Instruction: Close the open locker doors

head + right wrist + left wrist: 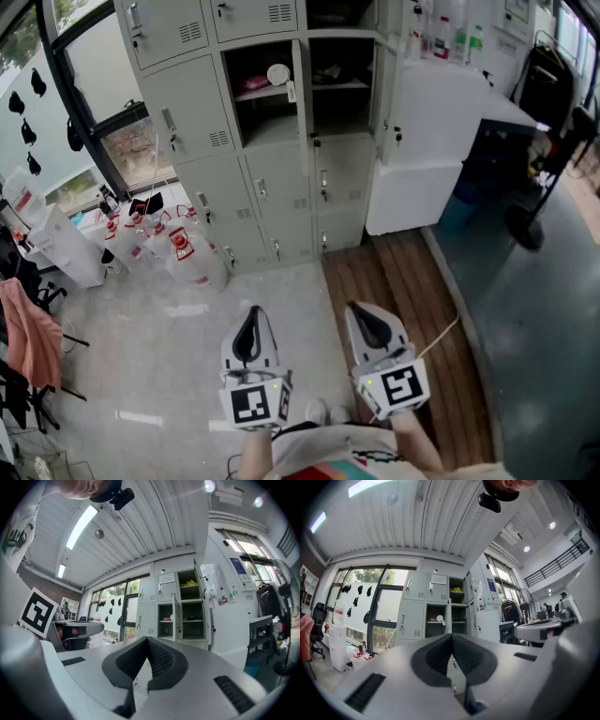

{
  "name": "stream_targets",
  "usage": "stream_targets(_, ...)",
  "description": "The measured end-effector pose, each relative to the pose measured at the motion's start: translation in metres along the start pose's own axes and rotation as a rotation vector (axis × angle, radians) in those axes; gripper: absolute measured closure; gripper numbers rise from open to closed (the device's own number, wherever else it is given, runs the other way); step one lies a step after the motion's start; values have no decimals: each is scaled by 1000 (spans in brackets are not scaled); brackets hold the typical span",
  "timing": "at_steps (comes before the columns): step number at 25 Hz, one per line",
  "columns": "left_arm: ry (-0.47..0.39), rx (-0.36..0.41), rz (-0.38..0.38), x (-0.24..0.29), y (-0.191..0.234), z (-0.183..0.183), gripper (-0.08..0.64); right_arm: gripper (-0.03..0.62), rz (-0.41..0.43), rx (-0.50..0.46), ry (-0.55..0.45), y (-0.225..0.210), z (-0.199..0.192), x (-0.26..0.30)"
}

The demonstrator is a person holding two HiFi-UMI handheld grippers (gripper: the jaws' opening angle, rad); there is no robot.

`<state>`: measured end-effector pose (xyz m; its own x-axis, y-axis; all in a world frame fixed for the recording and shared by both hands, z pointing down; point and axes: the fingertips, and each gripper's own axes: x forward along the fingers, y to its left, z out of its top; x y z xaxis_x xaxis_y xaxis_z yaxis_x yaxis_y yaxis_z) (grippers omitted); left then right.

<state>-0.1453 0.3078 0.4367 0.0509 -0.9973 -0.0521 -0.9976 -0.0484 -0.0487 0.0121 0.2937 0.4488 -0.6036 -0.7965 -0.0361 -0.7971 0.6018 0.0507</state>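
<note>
Head view: I hold the left gripper and right gripper well apart from the open lockers, jaws together on both (nothing between them).

The lockers looked like painted sheet metal, pale grey and matt. The floor before them was pale and smooth with a light gloss, like polished stone. Beside it ran a strip of brown wood planks with a visible grain, and further right lay a dark, smooth, dull covering. The jugs were cloudy white plastic. A pink cloth hung soft and matt. The left tongs and right tongs had matt grey plastic shells. Their pads were black, finely ribbed and rubbery. The ceiling was ribbed white sheet.
</note>
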Motion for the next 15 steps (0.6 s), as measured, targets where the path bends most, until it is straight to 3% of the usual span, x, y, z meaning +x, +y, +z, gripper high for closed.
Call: stream_targets(15, -6, -23, -26, 3, 3, 0, 555, 588, 39, 34, 34, 11, -11, 4)
